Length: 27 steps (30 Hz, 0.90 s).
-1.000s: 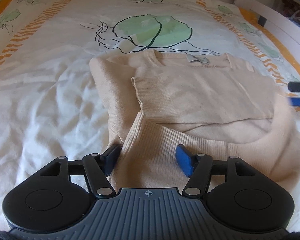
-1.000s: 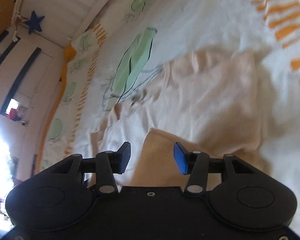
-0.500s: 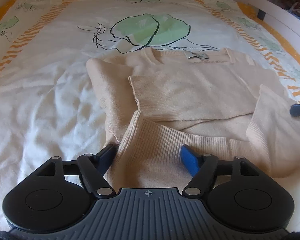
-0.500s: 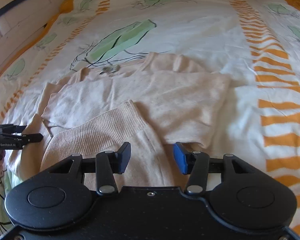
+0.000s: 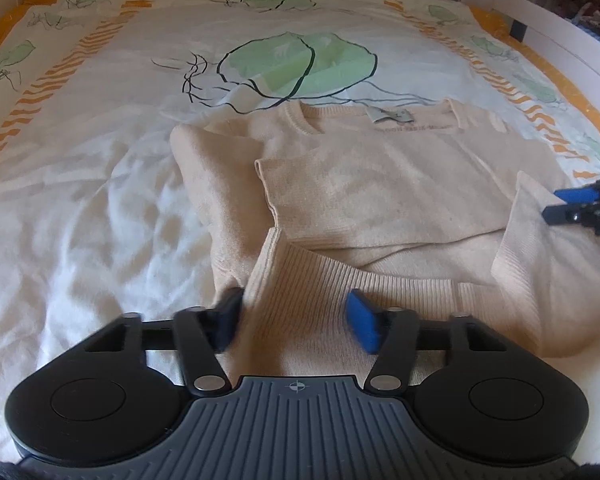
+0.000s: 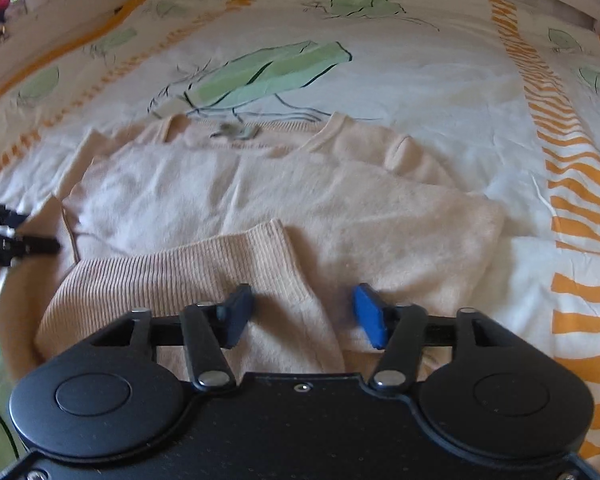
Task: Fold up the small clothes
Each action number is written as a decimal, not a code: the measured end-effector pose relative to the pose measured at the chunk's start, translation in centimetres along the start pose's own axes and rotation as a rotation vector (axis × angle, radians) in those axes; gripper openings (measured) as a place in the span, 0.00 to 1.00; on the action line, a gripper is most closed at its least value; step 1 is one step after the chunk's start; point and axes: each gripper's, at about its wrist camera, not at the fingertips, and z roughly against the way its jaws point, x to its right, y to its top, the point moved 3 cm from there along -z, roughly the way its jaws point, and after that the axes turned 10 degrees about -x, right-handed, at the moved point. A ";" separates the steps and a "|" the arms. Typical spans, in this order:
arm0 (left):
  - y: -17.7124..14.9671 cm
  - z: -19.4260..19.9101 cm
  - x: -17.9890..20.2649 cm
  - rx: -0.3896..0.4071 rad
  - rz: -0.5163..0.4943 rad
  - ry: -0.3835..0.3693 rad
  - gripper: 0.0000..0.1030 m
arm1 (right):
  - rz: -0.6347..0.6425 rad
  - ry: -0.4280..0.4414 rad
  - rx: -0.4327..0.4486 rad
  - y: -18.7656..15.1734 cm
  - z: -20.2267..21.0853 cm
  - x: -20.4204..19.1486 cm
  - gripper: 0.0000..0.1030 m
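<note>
A cream knitted sweater (image 5: 384,184) lay flat on the bed (image 5: 84,208), neck toward the headboard, its sleeves folded across the chest and the ribbed hem (image 5: 324,280) turned up at both near corners.

The left gripper (image 5: 294,316) stood over the hem's left corner. Its jaws had just been closing, from wider half a second before to a middling gap, with the ribbed fabric between them. The left pad was blurred and sat at the fabric's edge; whether the pads actually pressed the knit could not be told.

The right gripper (image 6: 304,316) straddled the hem's right corner (image 6: 236,264). Its jaws had likewise just been narrowing, the folded corner lying between the blue pads, but a gap showed beside the right pad.

A second earlier the right wrist view was tipped steeply sideways, with the wall and a blue star in sight; now it looked level along the bed, and the gripper sat closer over the sweater. The left view had hardly changed.
</note>
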 end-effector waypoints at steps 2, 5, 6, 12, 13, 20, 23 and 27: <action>0.0 0.2 0.0 0.004 0.003 -0.013 0.23 | -0.017 0.019 0.002 -0.1 0.5 0.0 0.12; -0.3 1.1 0.2 0.027 0.011 0.033 0.07 | -0.053 0.047 0.038 -0.5 2.1 0.4 0.09; -0.3 1.4 0.3 0.041 0.009 0.049 0.06 | -0.065 0.046 0.056 -0.7 2.8 0.5 0.09; -0.8 5.8 0.8 0.197 0.027 0.107 0.04 | -0.147 0.001 0.181 -1.4 7.8 1.9 0.09; -0.7 6.5 0.8 0.223 0.034 0.108 0.04 | -0.158 -0.011 0.205 -1.4 8.6 2.3 0.09; 2.6 9.6 0.5 0.375 0.064 0.117 0.04 | -0.192 -0.058 0.316 1.8 10.6 4.7 0.08; 5.7 8.5 0.1 0.378 0.054 0.133 0.04 | -0.186 -0.069 0.310 4.4 9.1 5.7 0.08; 9.6 5.1 -1.3 0.333 0.090 0.139 0.04 | -0.236 -0.051 0.262 8.0 4.6 7.5 0.08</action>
